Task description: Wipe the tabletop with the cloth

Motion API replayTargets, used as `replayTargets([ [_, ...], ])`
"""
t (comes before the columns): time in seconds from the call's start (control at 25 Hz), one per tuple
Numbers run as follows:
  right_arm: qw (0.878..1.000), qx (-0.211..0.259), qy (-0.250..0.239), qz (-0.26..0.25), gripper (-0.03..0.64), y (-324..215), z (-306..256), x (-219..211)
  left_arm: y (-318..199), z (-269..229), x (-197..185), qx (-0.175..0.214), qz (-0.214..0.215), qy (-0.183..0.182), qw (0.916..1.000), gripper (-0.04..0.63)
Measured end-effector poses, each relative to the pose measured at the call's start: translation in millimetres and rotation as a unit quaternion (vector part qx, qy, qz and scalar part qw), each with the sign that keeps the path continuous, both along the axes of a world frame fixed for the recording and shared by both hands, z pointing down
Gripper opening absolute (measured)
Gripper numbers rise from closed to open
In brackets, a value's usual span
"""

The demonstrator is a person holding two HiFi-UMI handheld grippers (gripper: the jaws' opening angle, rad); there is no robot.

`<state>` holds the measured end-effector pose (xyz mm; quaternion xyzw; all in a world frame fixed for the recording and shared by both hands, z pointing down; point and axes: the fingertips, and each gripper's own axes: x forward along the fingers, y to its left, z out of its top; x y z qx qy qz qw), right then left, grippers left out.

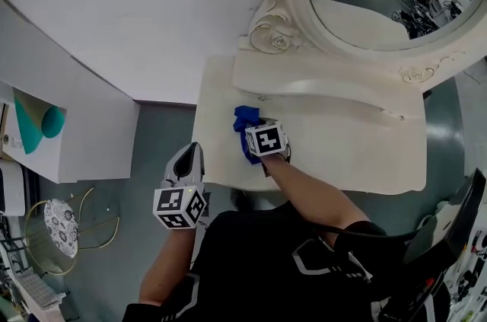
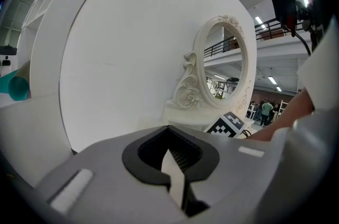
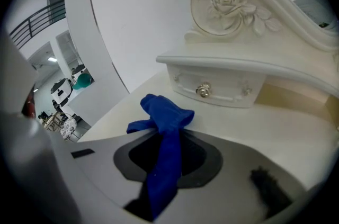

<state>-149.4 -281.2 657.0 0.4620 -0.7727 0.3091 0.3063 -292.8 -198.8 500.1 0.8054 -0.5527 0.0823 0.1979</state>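
A blue cloth (image 1: 243, 127) lies bunched on the left part of the white dressing table's top (image 1: 342, 153). My right gripper (image 1: 257, 136) is shut on it, with its marker cube just behind. In the right gripper view the cloth (image 3: 161, 114) runs out from between the jaws of the right gripper (image 3: 164, 164) and rests on the tabletop (image 3: 296, 127), short of a small drawer (image 3: 212, 82). My left gripper (image 1: 190, 154) hangs off the table's front left corner over the floor. In its own view the left gripper (image 2: 177, 167) is shut and holds nothing.
An oval mirror in a carved white frame (image 1: 274, 23) stands at the back of the table. A white curved wall (image 1: 137, 1) rises behind. A white cabinet with a teal cone (image 1: 42, 122) and a wire-legged stool (image 1: 61, 225) stand at the left, a black chair (image 1: 449, 237) at the right.
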Motion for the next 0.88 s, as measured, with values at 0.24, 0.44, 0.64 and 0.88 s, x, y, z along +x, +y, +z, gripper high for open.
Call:
replayTargets([
  [0.24, 1.0, -0.004, -0.001, 0.029, 0.087, 7, 0, 47, -1, -1, 37, 0.001, 0.02, 0.003, 0.9998, 0.008],
  [0.44, 0.999, -0.003, -0.004, 0.047, 0.087, 13, -1, 90, -1, -4, 74, 0.004, 0.039, 0.0, 0.9992, 0.008],
  [0.64, 0.998, -0.004, -0.004, 0.066, 0.087, 22, -1, 135, 4, -7, 113, 0.005, 0.056, 0.0, 0.9984, 0.008],
  [0.88, 0.996, -0.007, 0.0, 0.094, 0.087, 33, 0, 196, 12, -11, 157, 0.007, 0.071, 0.001, 0.9975, 0.009],
])
